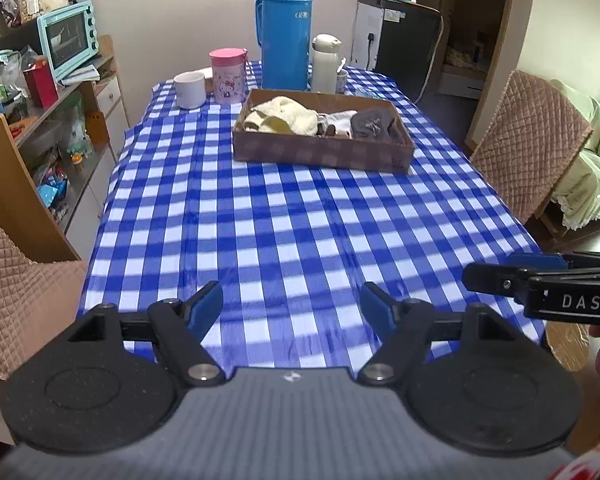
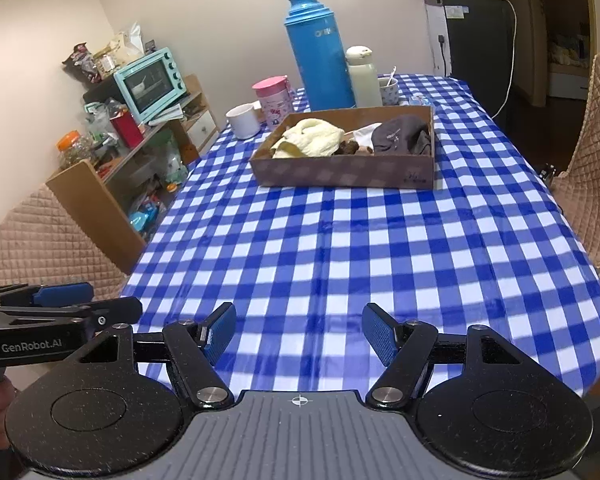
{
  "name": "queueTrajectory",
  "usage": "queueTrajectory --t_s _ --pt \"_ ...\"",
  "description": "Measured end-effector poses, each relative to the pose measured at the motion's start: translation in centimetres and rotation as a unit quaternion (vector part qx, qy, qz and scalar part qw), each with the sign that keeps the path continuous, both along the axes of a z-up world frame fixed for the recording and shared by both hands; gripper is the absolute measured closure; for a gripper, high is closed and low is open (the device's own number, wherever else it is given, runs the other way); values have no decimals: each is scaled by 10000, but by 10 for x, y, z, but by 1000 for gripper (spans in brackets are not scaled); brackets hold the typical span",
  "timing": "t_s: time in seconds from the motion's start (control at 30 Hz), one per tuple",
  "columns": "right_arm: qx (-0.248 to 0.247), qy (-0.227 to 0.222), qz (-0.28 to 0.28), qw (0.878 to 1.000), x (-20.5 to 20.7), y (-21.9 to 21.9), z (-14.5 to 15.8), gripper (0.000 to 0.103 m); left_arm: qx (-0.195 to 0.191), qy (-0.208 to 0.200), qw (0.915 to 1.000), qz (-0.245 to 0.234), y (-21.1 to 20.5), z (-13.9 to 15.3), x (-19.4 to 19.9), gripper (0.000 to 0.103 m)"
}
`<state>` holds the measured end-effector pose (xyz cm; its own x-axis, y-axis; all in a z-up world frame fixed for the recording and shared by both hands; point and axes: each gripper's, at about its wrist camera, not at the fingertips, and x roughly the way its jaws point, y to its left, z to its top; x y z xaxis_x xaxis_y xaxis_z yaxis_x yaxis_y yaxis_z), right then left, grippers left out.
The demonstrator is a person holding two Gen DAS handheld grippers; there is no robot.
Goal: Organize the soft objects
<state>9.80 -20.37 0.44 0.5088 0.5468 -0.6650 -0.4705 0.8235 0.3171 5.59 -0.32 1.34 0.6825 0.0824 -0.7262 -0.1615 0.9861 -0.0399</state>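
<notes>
A shallow brown cardboard box (image 1: 320, 154) (image 2: 340, 176) stands on the far half of the blue-checked table. Inside it lie a cream fluffy cloth (image 1: 284, 116) (image 2: 312, 138), a white sock (image 1: 340, 120) (image 2: 364, 130) and a dark grey cloth (image 1: 374, 124) (image 2: 400, 134). My left gripper (image 1: 292, 306) hangs open over the near table edge with nothing between its blue pads. Open and empty too, my right gripper (image 2: 300, 332) sits at the near edge. Each gripper shows at the side of the other's view: the right gripper (image 1: 540, 280) and the left gripper (image 2: 60, 304).
Behind the box stand a tall blue thermos (image 1: 286, 32) (image 2: 320, 52), a white bottle (image 1: 326, 64), a pink canister (image 1: 228, 76) and a white mug (image 1: 190, 90). Quilted chairs (image 1: 528, 148) flank the table. A cluttered shelf with a teal oven (image 1: 68, 38) is at left.
</notes>
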Motion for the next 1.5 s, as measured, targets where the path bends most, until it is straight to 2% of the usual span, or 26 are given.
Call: queueTrajectory --t_s 0.47,1.5 --pt "-168 44 4 9998 -48 0 -5 33 -33 -54 9999 -128 -8 -2 -41 29" --pt "-191 15 -12 9998 -49 3 -4 33 -34 -66 9999 -146 -8 -2 -48 29"
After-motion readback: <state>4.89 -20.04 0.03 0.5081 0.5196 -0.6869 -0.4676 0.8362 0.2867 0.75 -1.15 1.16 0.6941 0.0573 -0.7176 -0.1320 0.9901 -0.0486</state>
